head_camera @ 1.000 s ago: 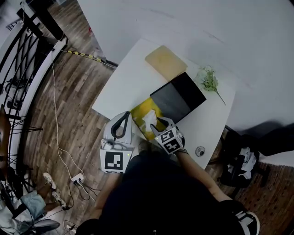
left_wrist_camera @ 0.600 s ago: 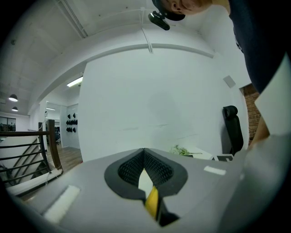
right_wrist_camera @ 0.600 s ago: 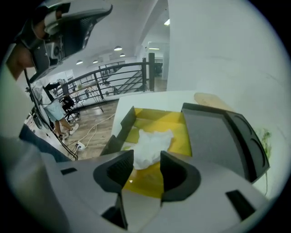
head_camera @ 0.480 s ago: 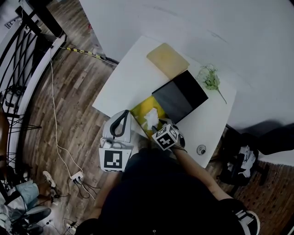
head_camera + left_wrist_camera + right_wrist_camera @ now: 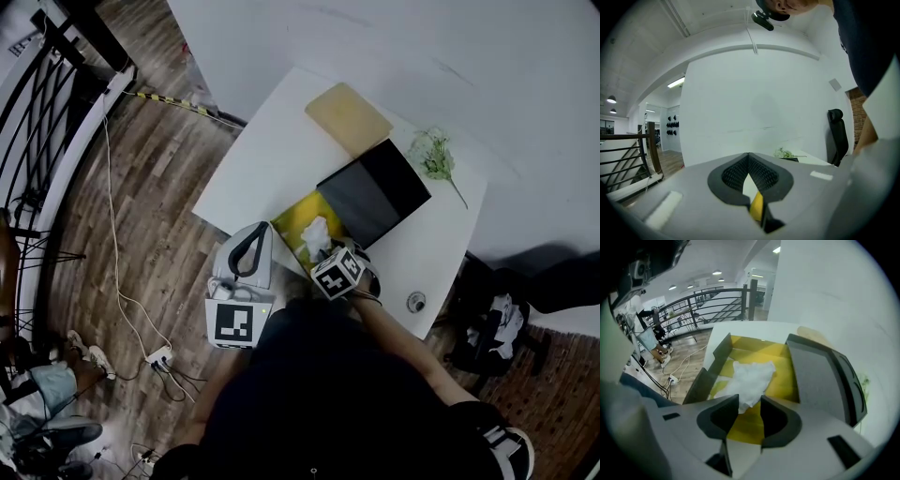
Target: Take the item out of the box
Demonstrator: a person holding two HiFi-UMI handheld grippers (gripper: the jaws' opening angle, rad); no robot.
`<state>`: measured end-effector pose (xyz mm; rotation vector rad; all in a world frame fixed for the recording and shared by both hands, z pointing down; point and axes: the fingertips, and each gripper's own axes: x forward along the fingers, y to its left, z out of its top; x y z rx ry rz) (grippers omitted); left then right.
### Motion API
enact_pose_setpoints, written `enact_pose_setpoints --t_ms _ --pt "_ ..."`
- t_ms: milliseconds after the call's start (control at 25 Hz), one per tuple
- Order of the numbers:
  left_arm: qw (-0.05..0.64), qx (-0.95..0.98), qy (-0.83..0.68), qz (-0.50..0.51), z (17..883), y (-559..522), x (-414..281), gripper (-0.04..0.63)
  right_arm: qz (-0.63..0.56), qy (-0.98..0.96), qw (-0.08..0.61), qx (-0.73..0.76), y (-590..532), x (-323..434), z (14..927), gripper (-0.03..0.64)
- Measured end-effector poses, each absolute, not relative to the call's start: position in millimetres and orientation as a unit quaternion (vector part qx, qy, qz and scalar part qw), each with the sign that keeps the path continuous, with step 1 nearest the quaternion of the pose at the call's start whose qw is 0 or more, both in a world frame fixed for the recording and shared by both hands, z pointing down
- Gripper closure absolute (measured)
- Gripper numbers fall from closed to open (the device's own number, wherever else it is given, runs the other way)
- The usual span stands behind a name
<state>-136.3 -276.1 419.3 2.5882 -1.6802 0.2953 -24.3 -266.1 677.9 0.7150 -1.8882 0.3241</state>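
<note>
The right gripper (image 5: 749,401) is pointed steeply down over the open box (image 5: 708,376), which is set at the near edge of the white table (image 5: 272,159). Its 2 jaws have just been opening and are spread wide. Nothing is gripped, though the near tip of the white crumpled item (image 5: 750,373) is seen in the gap between them. The item is laid on the box's yellow floor, left of the dark lid (image 5: 820,376). The left gripper (image 5: 748,154) is held just left of the box, its jaws closed together on nothing.

We see a dim, evenly lit head view. Both gripper views bend toward black edges; ceiling lights (image 5: 716,273) glow upper left.
</note>
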Motion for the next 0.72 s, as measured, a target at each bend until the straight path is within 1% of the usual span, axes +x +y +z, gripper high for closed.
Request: enact_pose_setpoints --t_ms 80,160,280,400,520,720 --pt "0.022 0.836 -0.540 0.095 420 -275 -137 0.586 0.126 -0.786 0.525 0.301 -267 -24 678 0.473" --pt "0.023 0.837 -0.539 0.094 421 -275 -138 0.586 0.123 -0.786 0.524 0.304 -266 -23 679 0.494" --pt "0.024 0.838 -0.538 0.092 421 -274 -138 0.586 0.132 -0.787 0.516 0.310 -265 -23 681 0.547" --pt "0.022 0.839 -0.536 0.093 421 -274 -138 0.586 0.122 -0.786 0.517 0.316 -266 -21 680 0.574" --pt "0.020 0.841 -0.533 0.093 421 -272 -138 0.586 0.109 -0.786 0.516 0.322 -266 -21 677 0.592" --pt "0.021 0.843 -0.529 0.093 421 -272 -137 0.586 0.073 -0.792 0.507 0.332 -268 -23 662 0.603"
